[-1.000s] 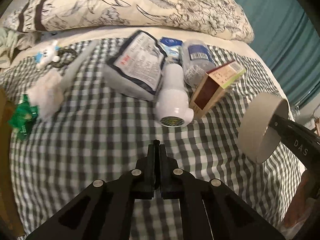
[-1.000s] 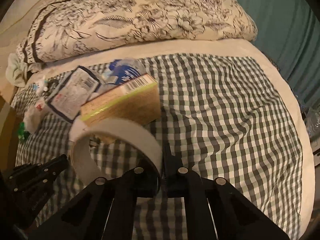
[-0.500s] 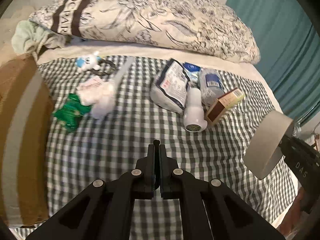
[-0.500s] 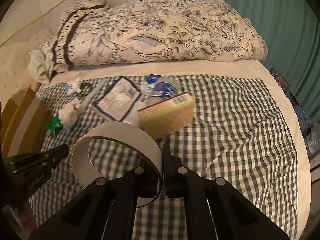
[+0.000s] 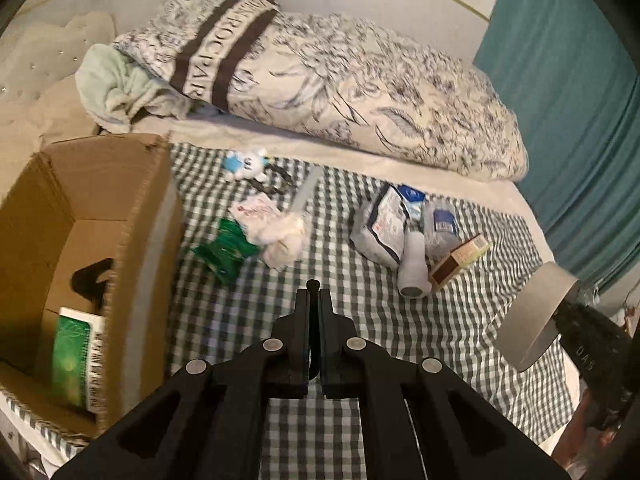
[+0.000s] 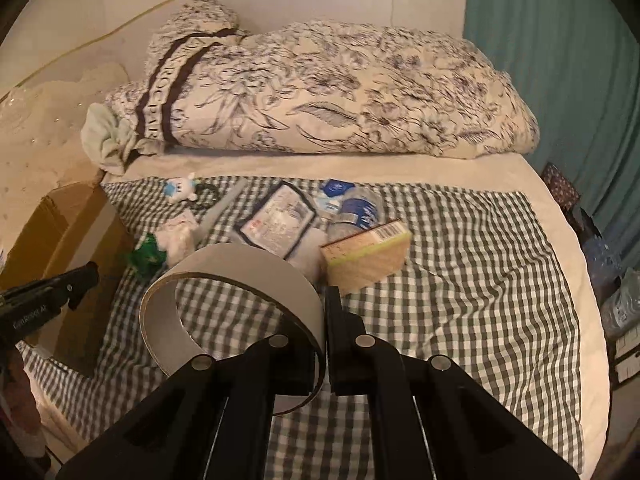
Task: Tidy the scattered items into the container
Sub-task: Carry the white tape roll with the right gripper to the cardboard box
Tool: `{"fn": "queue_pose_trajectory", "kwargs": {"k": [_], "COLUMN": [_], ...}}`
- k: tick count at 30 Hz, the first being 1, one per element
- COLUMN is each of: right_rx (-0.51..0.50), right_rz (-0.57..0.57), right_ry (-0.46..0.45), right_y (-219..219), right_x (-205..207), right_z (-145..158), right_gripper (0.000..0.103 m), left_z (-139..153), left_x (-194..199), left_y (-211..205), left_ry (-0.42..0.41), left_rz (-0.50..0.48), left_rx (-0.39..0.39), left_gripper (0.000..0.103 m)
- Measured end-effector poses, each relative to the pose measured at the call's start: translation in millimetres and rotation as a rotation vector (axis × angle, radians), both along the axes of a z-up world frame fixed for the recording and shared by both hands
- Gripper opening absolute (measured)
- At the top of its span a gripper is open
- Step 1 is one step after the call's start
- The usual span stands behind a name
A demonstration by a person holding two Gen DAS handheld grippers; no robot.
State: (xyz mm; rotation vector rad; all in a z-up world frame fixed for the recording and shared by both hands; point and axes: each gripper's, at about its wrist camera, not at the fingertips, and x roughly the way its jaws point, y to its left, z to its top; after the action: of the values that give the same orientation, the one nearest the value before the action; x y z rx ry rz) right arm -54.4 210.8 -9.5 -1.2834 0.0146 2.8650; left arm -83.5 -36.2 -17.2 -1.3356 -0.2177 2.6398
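Note:
My right gripper is shut on the wall of a wide cardboard tape ring, held in the air above the checked bedspread; the ring shows at the right of the left wrist view. My left gripper is shut with nothing in it, above the bedspread. An open cardboard box stands at the left with a green-covered book inside. Scattered items lie ahead: a green packet, a white tissue wad, a small blue-and-white toy, a printed pouch, a white bottle, a clear bottle, a small carton.
A flowered duvet and a pale green cloth lie along the far side. A teal curtain hangs at the right. The bed's edge drops off on the right, with packages on the floor beyond.
Both grippers have risen and pulled back from the items, which look smaller now. The cardboard box has come into the left wrist view. The tape ring stays in the right gripper.

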Motion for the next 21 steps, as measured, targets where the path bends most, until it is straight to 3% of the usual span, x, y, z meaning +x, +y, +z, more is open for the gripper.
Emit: {"fn": "queue_pose_trajectory", "kwargs": {"k": [9,21], "right_rx": [-0.005,-0.019], "right_rz": [0.139,0.360], "right_ry": [0.010,0.035], "right_y": [-85,-226], "right_x": [-12,-47], "right_z": [15,33], "right_gripper": [0.004,0.004], "left_z": [19,14], "left_x": [-3,-8], "left_y": [-69,-168], "left_ry": [0.012,-0.020], "left_rz": [0.090,0.222], "left_rx": [-0.042,-0.082], "left_gripper": [0.003,0.003]}}
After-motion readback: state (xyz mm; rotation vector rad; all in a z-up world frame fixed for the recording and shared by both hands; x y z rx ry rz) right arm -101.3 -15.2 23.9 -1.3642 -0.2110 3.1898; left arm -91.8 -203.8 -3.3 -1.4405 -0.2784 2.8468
